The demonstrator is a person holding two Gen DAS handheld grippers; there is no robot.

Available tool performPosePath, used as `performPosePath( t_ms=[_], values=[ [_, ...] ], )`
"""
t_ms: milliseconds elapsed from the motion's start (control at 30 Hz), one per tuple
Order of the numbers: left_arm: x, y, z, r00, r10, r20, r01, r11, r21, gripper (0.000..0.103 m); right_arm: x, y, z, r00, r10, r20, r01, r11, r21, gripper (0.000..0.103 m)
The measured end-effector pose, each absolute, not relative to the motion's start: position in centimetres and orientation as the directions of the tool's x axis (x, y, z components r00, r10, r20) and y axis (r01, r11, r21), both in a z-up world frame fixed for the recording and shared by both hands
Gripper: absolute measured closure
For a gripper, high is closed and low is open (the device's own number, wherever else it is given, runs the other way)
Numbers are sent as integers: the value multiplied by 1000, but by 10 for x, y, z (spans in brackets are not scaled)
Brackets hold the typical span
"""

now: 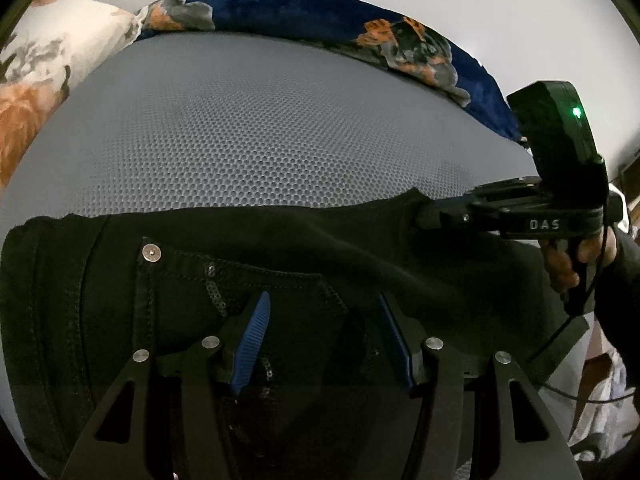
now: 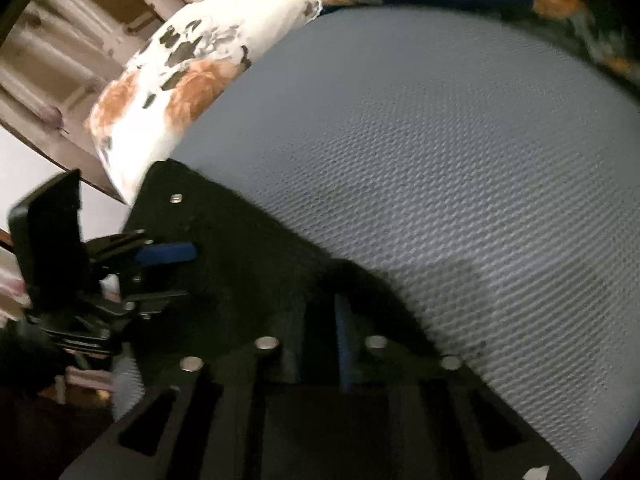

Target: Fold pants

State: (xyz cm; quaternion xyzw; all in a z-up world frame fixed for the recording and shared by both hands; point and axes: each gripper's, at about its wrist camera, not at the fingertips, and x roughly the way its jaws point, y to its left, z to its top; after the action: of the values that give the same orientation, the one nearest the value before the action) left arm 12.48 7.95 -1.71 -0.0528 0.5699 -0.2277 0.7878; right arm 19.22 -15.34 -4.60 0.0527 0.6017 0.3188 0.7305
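Note:
Black pants with a metal rivet and a stitched back pocket lie on a grey mesh mattress. My left gripper is open, its blue pads spread over the pocket area. My right gripper is shut on an edge of the pants; in the left wrist view it pinches the fabric's far right edge. In the right wrist view the left gripper sits at the left over the waist end.
A white and orange floral pillow lies at the left of the bed. A dark blue floral blanket runs along the far edge. Wooden furniture stands beyond the pillow.

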Motion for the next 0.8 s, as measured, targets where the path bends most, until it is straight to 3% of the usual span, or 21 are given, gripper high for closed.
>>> performPosePath(
  t_ms=[267,300,367,400,600,800],
  values=[
    [128,82,-20,236,-416,-878,299,891,-342,47,201,-148,-53,184,418,-890,-352,873,338,98],
    [128,81,-21,239,-413,-879,302,892,-337,47,200,-149,-51,188,411,-892,-356,875,328,96],
    [127,79,-20,249,-404,-880,307,895,-324,47,200,-149,-46,213,387,-897,-333,892,306,76],
    [126,79,-19,257,-400,-880,304,897,-320,47,201,-151,-41,235,377,-896,-309,903,299,74],
    [121,70,-7,299,-402,-865,359,888,-288,47,154,-184,3,335,295,-895,-222,948,229,74],
    [115,58,-19,254,-353,-900,396,887,-236,47,89,-237,-9,295,156,-943,-55,988,146,74]
  ],
)
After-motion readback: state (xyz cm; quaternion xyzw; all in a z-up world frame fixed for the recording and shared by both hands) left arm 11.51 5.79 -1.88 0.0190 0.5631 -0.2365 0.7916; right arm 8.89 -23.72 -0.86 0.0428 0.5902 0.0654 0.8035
